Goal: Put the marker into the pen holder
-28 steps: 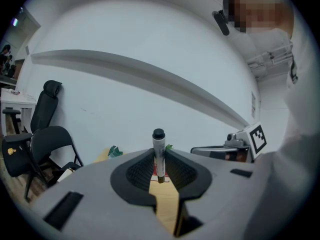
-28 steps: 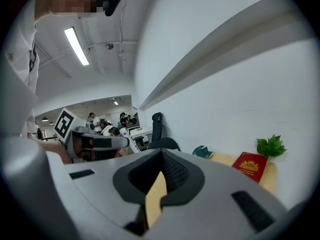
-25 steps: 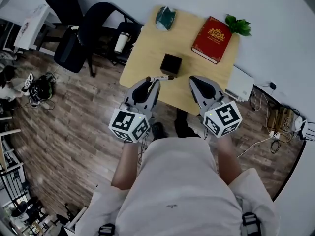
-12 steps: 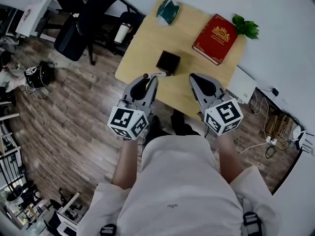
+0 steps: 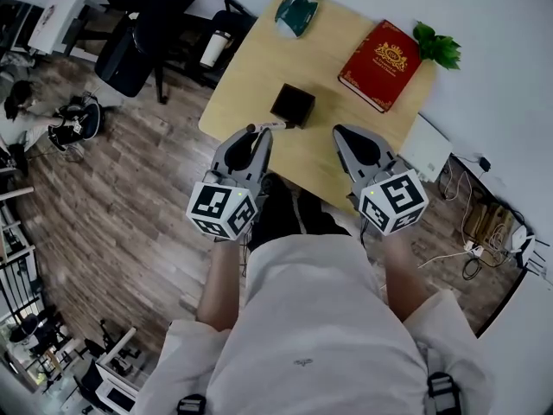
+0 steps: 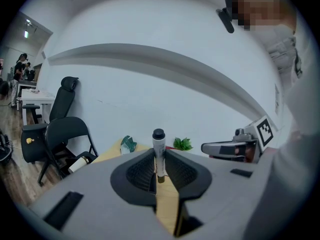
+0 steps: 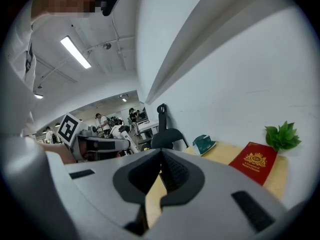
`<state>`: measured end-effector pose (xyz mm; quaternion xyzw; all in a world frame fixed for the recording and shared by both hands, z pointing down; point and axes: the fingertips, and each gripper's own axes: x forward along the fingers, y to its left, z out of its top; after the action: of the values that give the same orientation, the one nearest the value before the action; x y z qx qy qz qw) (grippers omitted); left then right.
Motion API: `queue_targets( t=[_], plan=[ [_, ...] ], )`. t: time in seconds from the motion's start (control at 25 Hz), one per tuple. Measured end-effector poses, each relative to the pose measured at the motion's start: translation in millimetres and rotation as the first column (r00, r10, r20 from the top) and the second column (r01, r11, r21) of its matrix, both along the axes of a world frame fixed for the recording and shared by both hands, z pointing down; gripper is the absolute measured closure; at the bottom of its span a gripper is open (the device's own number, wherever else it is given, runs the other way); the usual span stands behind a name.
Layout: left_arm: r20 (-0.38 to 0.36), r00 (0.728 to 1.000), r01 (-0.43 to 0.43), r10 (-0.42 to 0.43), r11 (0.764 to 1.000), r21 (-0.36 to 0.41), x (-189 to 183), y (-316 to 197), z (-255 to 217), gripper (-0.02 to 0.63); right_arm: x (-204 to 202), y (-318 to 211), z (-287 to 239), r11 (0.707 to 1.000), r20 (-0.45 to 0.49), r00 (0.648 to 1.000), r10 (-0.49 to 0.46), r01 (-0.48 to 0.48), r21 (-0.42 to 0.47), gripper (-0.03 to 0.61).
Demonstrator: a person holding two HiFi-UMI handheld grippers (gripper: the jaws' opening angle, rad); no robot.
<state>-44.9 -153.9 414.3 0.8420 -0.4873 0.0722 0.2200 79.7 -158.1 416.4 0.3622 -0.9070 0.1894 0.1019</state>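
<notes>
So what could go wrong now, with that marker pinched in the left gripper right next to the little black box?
1. The left gripper holds the marker crosswise with most of it sticking out one side, so it might swivel or slip while being tipped.
2. The pen holder is small and sits near the table edge. The right gripper isn't steadying it, so a poke on the rim could shove or topple it.

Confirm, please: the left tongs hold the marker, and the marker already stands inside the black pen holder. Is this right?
Not fully. The left tongs do hold the marker, but it is not inside the black pen holder yet. The head view shows it clamped in the tongs, lying crosswise just outside the holder.
</notes>
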Motion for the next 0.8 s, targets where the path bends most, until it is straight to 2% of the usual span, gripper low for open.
queue_targets(
  t=[0.32,0.8],
  plan=[
    [-0.006,1.000,-0.004,0.004,1.000,-0.020,-4,-16,18,0.549,3,-12,19,0.999,-0.028,0.999,0.015,-0.016,-0.029,0.580],
    [0.021,0.997,-0.079,0.081,0.994,-0.077,-2,-44,60,0.549,8,-26,27,0.995,-0.048,0.996,0.078,-0.081,-0.061,0.580]
  ],
)
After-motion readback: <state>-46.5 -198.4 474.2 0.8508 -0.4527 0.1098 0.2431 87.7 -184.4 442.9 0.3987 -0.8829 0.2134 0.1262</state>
